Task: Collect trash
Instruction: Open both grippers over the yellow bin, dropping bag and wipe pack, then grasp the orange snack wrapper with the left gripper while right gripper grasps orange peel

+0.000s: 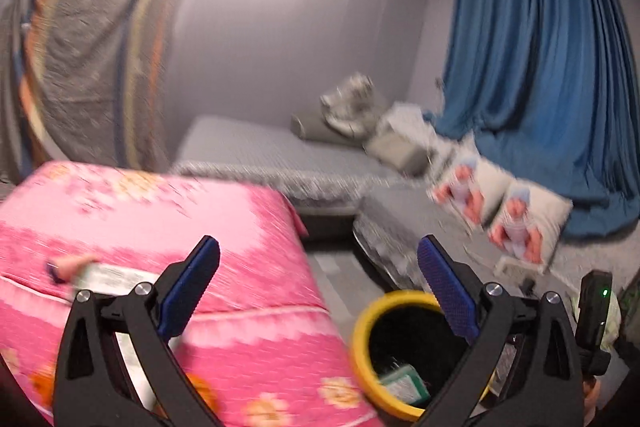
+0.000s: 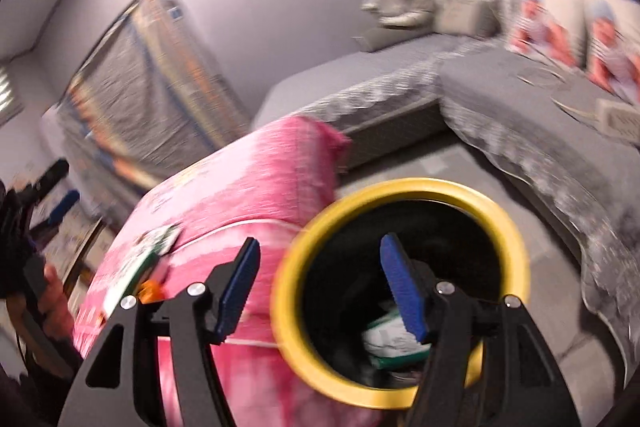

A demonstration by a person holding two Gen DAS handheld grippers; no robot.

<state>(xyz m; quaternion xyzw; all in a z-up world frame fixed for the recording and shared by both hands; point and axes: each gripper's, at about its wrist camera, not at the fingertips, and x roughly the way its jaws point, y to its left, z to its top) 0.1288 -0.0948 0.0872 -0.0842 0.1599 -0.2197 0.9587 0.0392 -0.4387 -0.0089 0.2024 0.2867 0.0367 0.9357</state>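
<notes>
Below the spread right fingers point(image 2: 400, 291), trash point(image 2: 390, 341) lies inside the bin point(image 2: 296, 323).

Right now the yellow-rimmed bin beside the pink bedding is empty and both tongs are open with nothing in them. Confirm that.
Not quite: the yellow-rimmed bin is not empty. The right wrist view shows white and green packaging lying inside it. The rest holds: the bin stands beside the pink bedding, and the left tongs and right tongs are open with nothing between them.
</notes>
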